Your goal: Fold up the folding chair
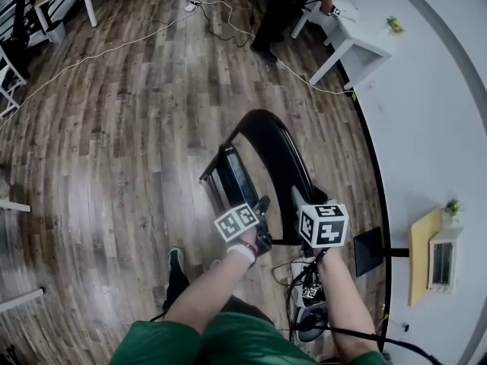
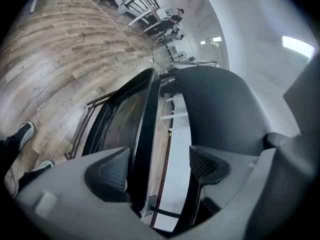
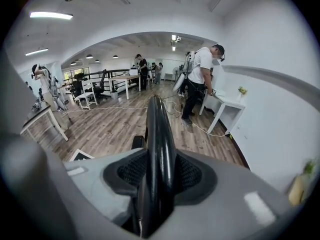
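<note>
A black folding chair (image 1: pixel 266 150) stands on the wooden floor, its seat (image 1: pixel 236 175) tipped up close to the curved backrest. My right gripper (image 1: pixel 303 198) is shut on the backrest's top edge (image 3: pixel 159 134), and both pads press the black rim in the right gripper view (image 3: pixel 160 176). My left gripper (image 1: pixel 262 205) is at the seat's near edge. In the left gripper view (image 2: pixel 157 166) its jaws stand open around the seat's rim (image 2: pixel 145 119), which lies against the left pad (image 2: pixel 112 171). The right pad is apart from it, with the backrest (image 2: pixel 215 109) beyond.
A person (image 1: pixel 281 6) stands at the far end beside a white table (image 1: pixel 346 44). Cables (image 1: pixel 114 52) cross the floor. A curved white wall (image 1: pixel 426 128) runs down the right. A black panel (image 1: pixel 367 251) and gear lie by my feet; my shoe (image 1: pixel 176 258) is at the left.
</note>
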`<control>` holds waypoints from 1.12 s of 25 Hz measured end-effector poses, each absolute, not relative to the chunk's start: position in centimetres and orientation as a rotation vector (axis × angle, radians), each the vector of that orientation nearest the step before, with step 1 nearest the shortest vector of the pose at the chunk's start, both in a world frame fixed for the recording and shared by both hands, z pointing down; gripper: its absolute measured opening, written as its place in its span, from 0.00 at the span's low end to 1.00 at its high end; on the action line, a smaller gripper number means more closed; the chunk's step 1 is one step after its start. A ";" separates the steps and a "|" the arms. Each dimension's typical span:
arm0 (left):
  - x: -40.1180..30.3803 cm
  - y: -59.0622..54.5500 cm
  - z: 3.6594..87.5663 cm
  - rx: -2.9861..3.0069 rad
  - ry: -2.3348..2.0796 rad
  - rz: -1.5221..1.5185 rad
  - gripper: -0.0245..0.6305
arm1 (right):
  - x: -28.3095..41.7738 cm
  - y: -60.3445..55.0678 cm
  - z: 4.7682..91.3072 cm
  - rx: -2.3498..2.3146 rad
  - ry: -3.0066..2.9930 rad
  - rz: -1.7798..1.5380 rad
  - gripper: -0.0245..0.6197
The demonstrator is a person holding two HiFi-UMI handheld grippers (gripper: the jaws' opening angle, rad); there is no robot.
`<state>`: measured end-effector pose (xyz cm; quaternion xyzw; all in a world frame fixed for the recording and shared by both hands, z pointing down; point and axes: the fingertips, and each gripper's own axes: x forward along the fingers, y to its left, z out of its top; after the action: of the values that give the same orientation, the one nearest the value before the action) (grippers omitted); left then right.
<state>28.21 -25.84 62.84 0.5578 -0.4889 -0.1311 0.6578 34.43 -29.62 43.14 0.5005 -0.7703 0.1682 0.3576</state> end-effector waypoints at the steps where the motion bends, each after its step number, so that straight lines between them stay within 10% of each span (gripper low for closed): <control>1: 28.2 -25.7 62.8 1.259 -1.097 -0.295 0.63 | 34.1 -29.3 43.1 1.296 -1.980 0.423 0.28; 28: 18.1 -20.3 60.7 1.625 -0.820 -0.230 0.59 | 31.6 -27.7 42.4 1.330 -1.917 0.316 0.30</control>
<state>18.09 -20.32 60.70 0.7032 -0.3547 -0.0998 0.6080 31.56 -27.68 42.39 0.5217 -0.7520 0.1239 0.3834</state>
